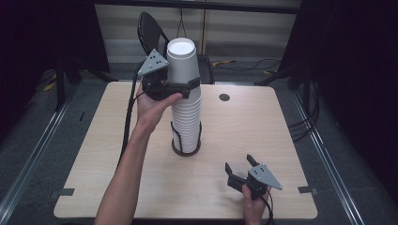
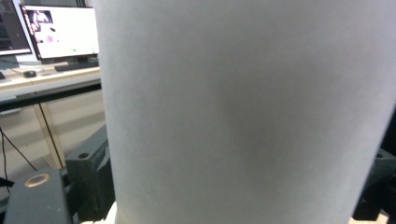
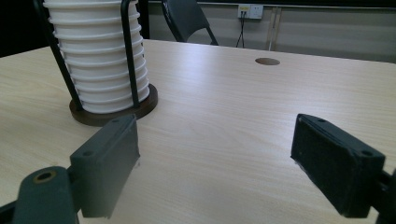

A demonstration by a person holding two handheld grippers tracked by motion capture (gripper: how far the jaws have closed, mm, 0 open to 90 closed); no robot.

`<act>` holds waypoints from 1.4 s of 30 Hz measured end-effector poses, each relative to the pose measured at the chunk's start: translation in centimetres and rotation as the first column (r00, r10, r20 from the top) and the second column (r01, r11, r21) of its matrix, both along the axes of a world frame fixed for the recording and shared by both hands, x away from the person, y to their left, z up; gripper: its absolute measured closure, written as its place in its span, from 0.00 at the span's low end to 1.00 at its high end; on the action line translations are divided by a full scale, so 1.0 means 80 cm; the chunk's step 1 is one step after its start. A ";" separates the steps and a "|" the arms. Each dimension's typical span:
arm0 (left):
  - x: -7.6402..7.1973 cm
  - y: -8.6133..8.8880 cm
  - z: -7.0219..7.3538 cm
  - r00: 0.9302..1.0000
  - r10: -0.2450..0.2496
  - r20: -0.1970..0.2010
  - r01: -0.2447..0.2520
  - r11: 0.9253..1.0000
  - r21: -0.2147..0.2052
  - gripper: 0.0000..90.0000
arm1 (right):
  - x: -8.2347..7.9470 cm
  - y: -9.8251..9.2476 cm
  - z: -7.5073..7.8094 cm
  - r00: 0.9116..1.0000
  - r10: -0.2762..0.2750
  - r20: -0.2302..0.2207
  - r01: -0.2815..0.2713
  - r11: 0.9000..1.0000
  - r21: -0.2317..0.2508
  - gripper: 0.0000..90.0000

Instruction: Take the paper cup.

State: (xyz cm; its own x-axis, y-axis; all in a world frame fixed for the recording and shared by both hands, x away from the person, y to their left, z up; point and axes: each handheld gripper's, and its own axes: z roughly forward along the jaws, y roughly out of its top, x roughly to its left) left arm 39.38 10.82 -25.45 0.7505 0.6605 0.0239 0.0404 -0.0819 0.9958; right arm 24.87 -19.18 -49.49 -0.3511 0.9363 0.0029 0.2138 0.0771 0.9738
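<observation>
Right gripper (image 1: 240,165) sits nearest me, low on the surface (image 1: 263,126), jaws spread wide with nothing between them. I hold it well apart from the stack (image 1: 187,119) of white cups, which stands upside down in a wire holder (image 1: 186,149) at mid-surface. My left gripper (image 1: 180,87) is raised at the top of that stack, jaws on either side of the top cup (image 1: 182,61) and clamped against its wall; that cup sits higher than the rest. Behind the surface I note a chair (image 1: 151,28).
</observation>
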 end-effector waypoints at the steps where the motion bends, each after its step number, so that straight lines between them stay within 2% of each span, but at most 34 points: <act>1: 0.000 0.001 0.002 1.000 0.000 0.013 0.000 1.000 0.003 0.14 | 0.000 0.000 0.000 1.000 -0.001 0.000 0.001 1.000 0.000 0.16; 8: -0.001 0.001 0.007 0.999 0.005 0.036 -0.004 1.000 -0.016 0.14 | 0.000 0.000 0.000 1.000 0.006 -0.003 -0.006 1.000 0.001 0.16; 15: -0.002 0.006 0.014 0.999 0.001 0.051 0.002 0.998 -0.061 0.15 | 0.000 0.000 0.000 1.000 0.003 0.000 -0.003 1.000 -0.001 0.17; 25: -0.004 0.009 0.021 0.997 -0.001 0.078 0.007 0.997 -0.082 0.14 | 0.000 0.000 0.000 1.000 0.001 0.001 -0.001 1.000 0.000 0.17; 30: -0.002 0.011 0.030 0.996 0.001 0.088 0.007 0.996 -0.091 0.15 | 0.000 0.000 0.000 1.000 0.002 0.004 -0.002 1.000 -0.003 0.17; 39: -0.004 0.024 0.049 0.994 0.013 0.104 0.005 0.986 -0.167 0.15 | 0.000 0.000 0.000 1.000 0.003 0.006 -0.003 1.000 -0.001 0.17; 42: -0.005 0.030 0.053 0.995 0.000 0.097 0.017 0.985 -0.170 0.15 | 0.000 0.000 0.000 1.000 0.006 0.002 -0.006 1.000 0.001 0.17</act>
State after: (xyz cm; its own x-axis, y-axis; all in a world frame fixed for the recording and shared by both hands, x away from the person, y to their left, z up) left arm 38.98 13.21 -21.19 0.7557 0.6547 -0.0158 -0.0564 0.0891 0.9944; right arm 24.83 -19.21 -49.49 -0.3563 0.9344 0.0027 0.2112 0.0777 0.9744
